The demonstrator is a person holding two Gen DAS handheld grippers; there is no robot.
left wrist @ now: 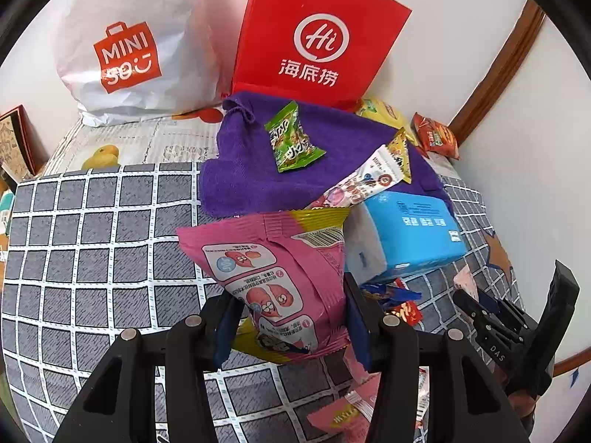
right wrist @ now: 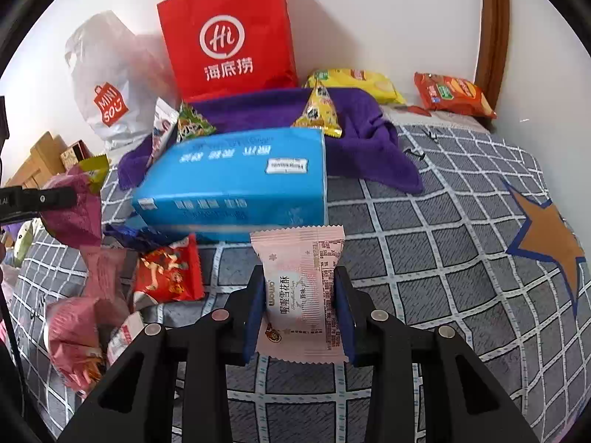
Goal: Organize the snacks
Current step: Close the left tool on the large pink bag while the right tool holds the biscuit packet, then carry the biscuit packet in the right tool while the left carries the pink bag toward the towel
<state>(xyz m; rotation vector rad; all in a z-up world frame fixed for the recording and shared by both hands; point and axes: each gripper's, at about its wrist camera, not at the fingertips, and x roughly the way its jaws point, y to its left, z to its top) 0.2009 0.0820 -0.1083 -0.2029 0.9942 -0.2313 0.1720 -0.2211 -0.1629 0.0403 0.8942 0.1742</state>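
Both hands loaded above the checked bedspread (right wrist: pixel 424 258): left gripper (left wrist: pixel 288 328) clamped on the pink bag (left wrist: pixel 280 280), right gripper (right wrist: pixel 301 306) squeezing the pale pink packet (right wrist: pixel 301 291); keep each grip firm and lift clear of the tissue pack (right wrist: pixel 236 188) before sorting.

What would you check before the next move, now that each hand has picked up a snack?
1. Left gripper jaws closed on the pink snack bag: ok.
2. Right gripper jaws closed on the pale pink packet: ok.
3. Pink snack bag lifted off the checked bedcover: ok.
4. Purple cloth has bare room for another snack: ok.
5. Red paper bag open at the top: cannot tell.
6. Blue tissue pack lies across the right gripper's way to the cloth: not ok.
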